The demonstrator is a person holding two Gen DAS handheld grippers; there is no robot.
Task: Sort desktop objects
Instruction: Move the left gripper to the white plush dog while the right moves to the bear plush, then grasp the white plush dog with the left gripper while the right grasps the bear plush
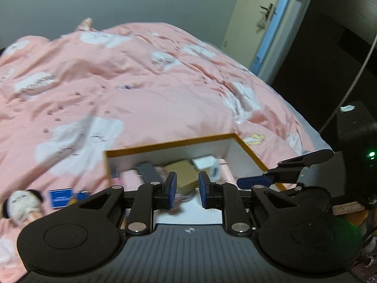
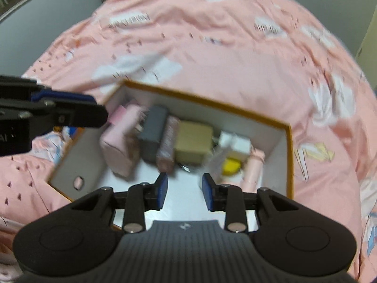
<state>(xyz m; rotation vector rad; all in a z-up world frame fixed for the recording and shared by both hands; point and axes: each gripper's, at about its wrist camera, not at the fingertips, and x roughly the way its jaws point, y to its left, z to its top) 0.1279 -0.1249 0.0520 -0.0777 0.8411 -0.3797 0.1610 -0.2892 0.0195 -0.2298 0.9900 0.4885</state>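
Note:
An orange-rimmed white box [image 2: 212, 103] lies on the bed. It holds a pink pouch [image 2: 117, 141], a dark grey case [image 2: 153, 134], a brown carton [image 2: 192, 141], a small white box [image 2: 235, 142], a yellow item [image 2: 232, 167] and a pink tube [image 2: 253, 167]. My right gripper [image 2: 185, 181] hangs open above the box's near side, nothing between its pads. My left gripper [image 1: 187, 181] is also open and empty over the same box [image 1: 169, 146], above the brown carton [image 1: 186, 176]. Each gripper's fingers show at the edge of the other's view.
A pink patterned duvet [image 1: 141, 82] covers the bed all round the box. Left of the box lie a blue packet [image 1: 60, 197] and a white and black soft item [image 1: 22, 202]. A door [image 1: 256, 11] and a hanging white cable [image 1: 360, 63] stand beyond the bed's right side.

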